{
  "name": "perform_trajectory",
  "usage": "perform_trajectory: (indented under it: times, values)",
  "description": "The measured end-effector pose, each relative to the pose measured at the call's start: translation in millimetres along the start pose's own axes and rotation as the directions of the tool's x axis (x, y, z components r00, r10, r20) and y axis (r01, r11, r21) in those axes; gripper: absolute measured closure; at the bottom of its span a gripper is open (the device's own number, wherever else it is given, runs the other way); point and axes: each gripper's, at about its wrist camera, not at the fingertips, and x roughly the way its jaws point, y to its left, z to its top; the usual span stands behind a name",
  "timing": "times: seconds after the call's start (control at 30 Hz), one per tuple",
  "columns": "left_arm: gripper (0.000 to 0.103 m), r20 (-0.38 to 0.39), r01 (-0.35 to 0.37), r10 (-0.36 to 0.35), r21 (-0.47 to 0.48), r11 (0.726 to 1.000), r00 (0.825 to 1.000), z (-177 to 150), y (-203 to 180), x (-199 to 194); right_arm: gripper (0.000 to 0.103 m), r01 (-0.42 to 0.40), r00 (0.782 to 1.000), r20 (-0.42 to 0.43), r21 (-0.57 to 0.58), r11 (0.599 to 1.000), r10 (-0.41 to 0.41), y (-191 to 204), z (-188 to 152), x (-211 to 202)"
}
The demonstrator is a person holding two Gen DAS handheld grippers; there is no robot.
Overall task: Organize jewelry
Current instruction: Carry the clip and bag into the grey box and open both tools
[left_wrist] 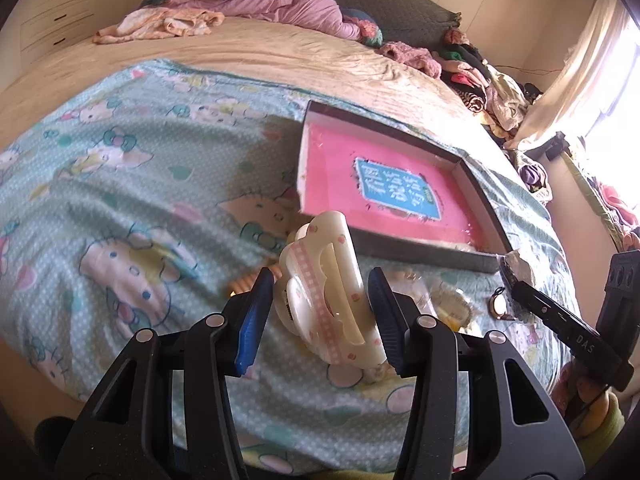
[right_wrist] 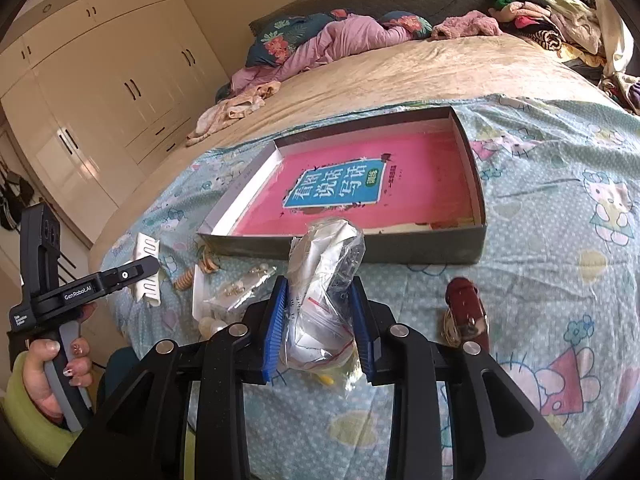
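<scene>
Now | one hair claw | one plastic bag (crumpled) | one box

Pink bedding heaped at headboard; white wardrobe beyond bed.

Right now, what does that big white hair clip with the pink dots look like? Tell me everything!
The hair clip is a cream, glossy plastic claw with scalloped, cloud-like edges, small pink dots, a pink checked stripe and a long slot along each side. It stands tilted, lifted above the cartoon-cat bedsheet, squeezed between the blue-padded fingers of the left gripper. The gripper alone seems to touch it.
</scene>
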Motion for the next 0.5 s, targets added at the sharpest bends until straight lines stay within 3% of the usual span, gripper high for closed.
perform_trajectory:
  times: [0.5]
  values:
    - [0.063,0.022,0.008,-0.01,0.074,0.997,1.0,45,-30,21,0.074,0.005,0.996,0.087,-0.022,1.0,-0.003,-1,52,10]
